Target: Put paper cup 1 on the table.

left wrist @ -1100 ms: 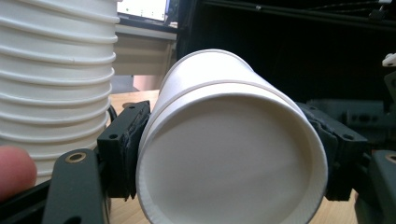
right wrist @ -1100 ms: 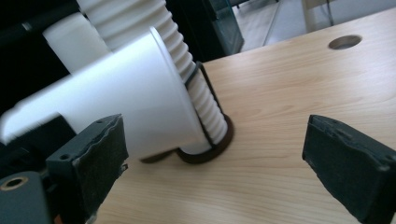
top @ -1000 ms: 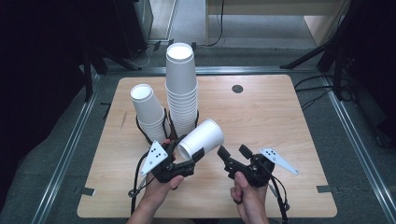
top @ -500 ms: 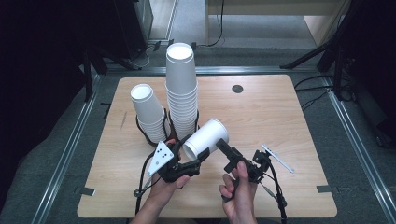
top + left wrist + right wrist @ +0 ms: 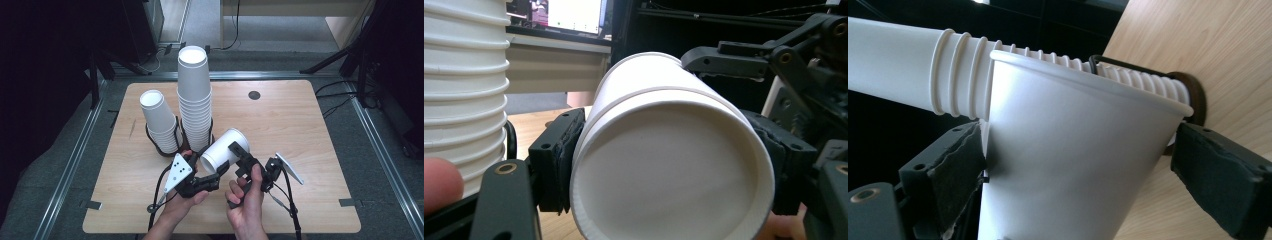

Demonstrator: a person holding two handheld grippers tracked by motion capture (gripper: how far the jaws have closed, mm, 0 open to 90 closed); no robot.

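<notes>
Now the right hand-held gripper (image 5: 239,156) sits right up against the paper cup (image 5: 225,151), whereas a second ago it hung well apart from it, off to the right over the worktop (image 5: 300,125). The cup has tipped further, its mouth aimed more to the upper right. The left hand-held gripper (image 5: 212,172) is clamped on the cup's closed end, which is held in the air in front of the two cup stacks; in the left gripper view both pads press the cup's wall near its base (image 5: 669,170).

The right hand-held gripper has just been opening its jaws, and the cup's open end lies between them. In the right gripper view the left pad (image 5: 955,165) lies against the cup wall (image 5: 1073,165) while the right pad (image 5: 1220,170) stands just off the rim, so the jaws are not pressing.

The tall stack (image 5: 194,95) and the short stack (image 5: 159,120) rest in dark ring holders; their lowest cups are hidden behind the hands. The right gripper's fingertips are hard to make out from above.
</notes>
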